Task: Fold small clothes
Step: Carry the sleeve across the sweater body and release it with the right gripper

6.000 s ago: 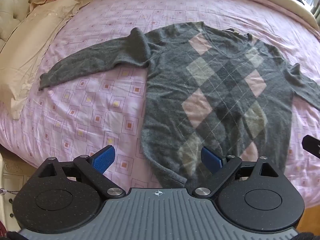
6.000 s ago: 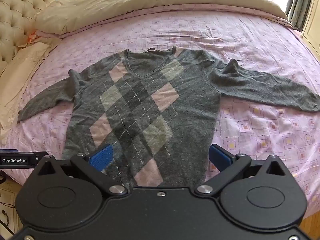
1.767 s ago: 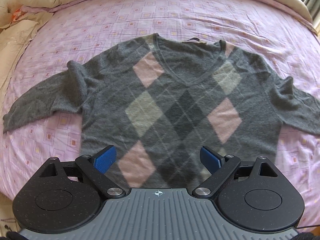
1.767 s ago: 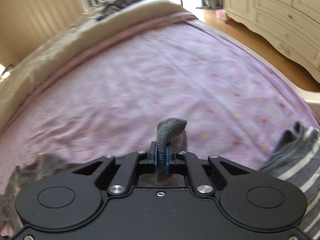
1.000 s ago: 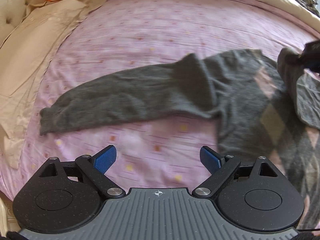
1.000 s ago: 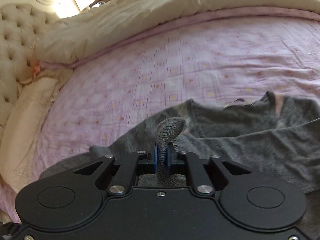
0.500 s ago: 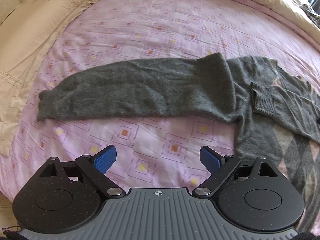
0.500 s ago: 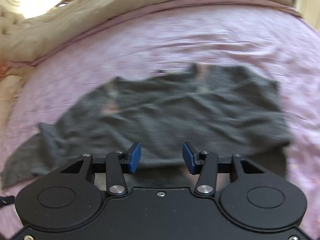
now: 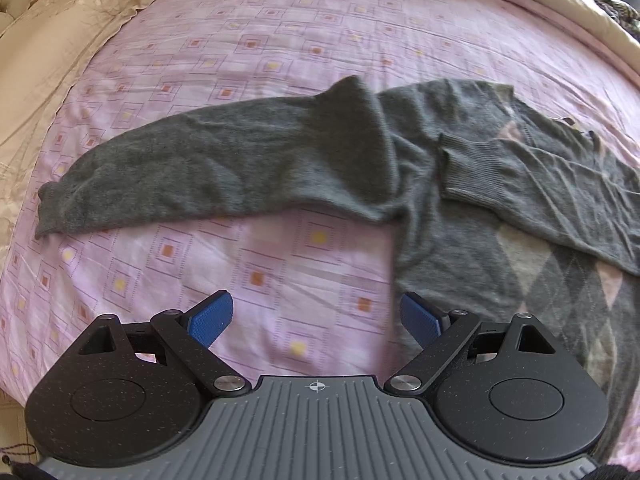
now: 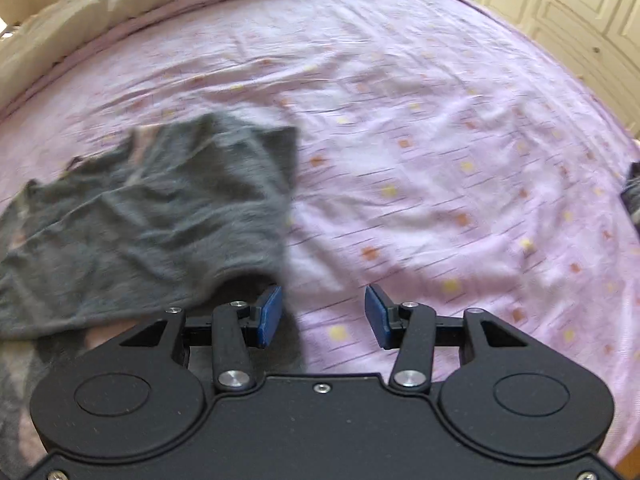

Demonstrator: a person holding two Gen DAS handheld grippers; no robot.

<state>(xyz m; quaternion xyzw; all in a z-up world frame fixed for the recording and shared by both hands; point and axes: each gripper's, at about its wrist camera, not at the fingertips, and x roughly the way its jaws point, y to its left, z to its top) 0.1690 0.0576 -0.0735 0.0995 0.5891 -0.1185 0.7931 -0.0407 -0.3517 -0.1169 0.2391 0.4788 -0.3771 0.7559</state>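
Observation:
A grey argyle sweater [image 9: 460,216] lies on the pink patterned bedspread [image 9: 280,40]. Its left sleeve [image 9: 208,168] stretches out flat toward the left in the left wrist view. The other sleeve [image 9: 540,188] lies folded across the chest, its ribbed cuff near the shoulder. My left gripper [image 9: 316,320] hovers open over bare bedspread just below the outstretched sleeve, holding nothing. In the right wrist view the sweater [image 10: 152,216] lies at the left, blurred, and my right gripper [image 10: 322,316] is open beside its right edge, empty.
Beige pillows and a rumpled sheet [image 9: 52,40] lie at the far left. A beige duvet [image 10: 120,12] runs along the head of the bed. White cupboard doors [image 10: 580,32] stand beyond the bed's right side, and another dark garment [image 10: 632,192] peeks in there.
My right gripper let go of the sleeve cuff, left it folded across the chest and swung right, opening wider. My left gripper stayed open and edged closer to the outstretched sleeve.

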